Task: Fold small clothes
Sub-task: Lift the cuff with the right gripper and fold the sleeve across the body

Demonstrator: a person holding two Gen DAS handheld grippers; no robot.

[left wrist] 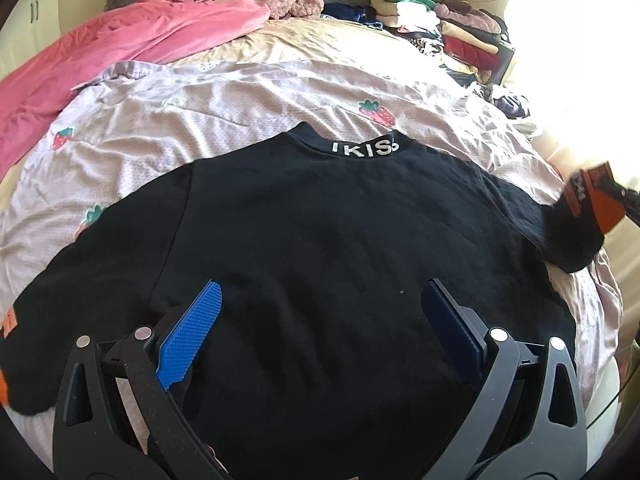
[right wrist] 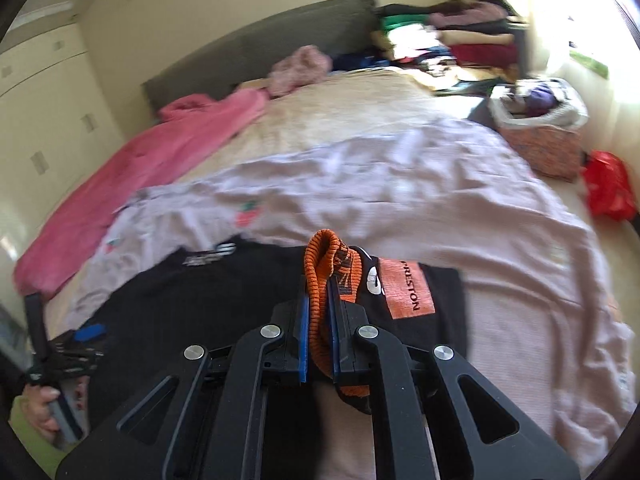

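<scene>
The black knit sweater with a white-lettered collar point(left wrist: 320, 240) lay flat, back side up, on the pale lilac strawberry-print sheet point(left wrist: 240, 96) covering the bed, collar pointing away from the operator.

Left gripper point(left wrist: 320, 320): jaws were released and spread wide, hovering low over the lower body of the sweater; nothing was held between them.

Right gripper point(right wrist: 318, 320): jaws were clenched on the orange ribbed cuff point(right wrist: 320, 272) of the sweater's right sleeve, which was lifted off the sheet. In the left wrist view the same sleeve end appeared raised at the sweater's right side, with the orange cuff and label showing.

Progress, as judged from the layout: the garment was spread out and smoothed, and the first fold (right sleeve across the body) was only starting. The left sleeve still lay extended to the side. Remaining steps likely included both sleeve folds and the body fold.

A stack of folded clothes point(left wrist: 440, 24) sat at the far right of the bed. A pink fleece blanket point(left wrist: 120, 48) lay along the left edge.
</scene>
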